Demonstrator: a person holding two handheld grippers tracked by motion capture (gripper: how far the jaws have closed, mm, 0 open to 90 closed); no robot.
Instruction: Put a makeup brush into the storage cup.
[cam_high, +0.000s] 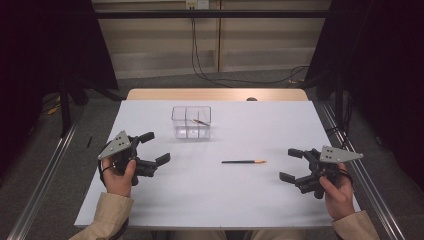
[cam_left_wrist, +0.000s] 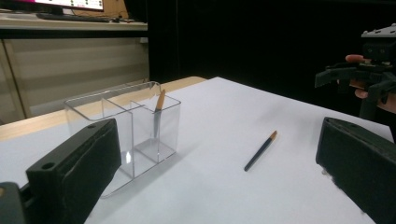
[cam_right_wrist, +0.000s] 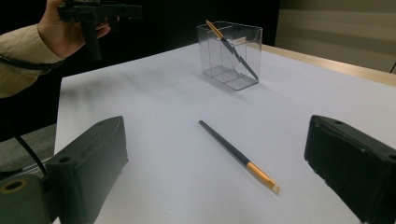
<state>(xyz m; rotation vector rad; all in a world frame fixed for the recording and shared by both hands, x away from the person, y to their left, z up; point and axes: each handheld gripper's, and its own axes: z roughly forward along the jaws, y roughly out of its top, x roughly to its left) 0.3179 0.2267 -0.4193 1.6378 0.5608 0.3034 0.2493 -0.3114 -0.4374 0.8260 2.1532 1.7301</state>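
Both grippers idle, fingers apart, nothing held: left gripper (cam_high: 156, 147) at table's (cam_high: 165, 200) left edge, right gripper (cam_high: 290, 164) at its right edge. 1 pencil (cam_high: 244, 162) flat on the table between them, nearer the right. 2nd pencil (cam_high: 201, 122) leans tilted inside the clear box (cam_high: 191, 131), right compartment.

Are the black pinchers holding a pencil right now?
No. The left gripper and the right gripper are both open and hold nothing. One pencil lies on the table; another stands in the clear box.
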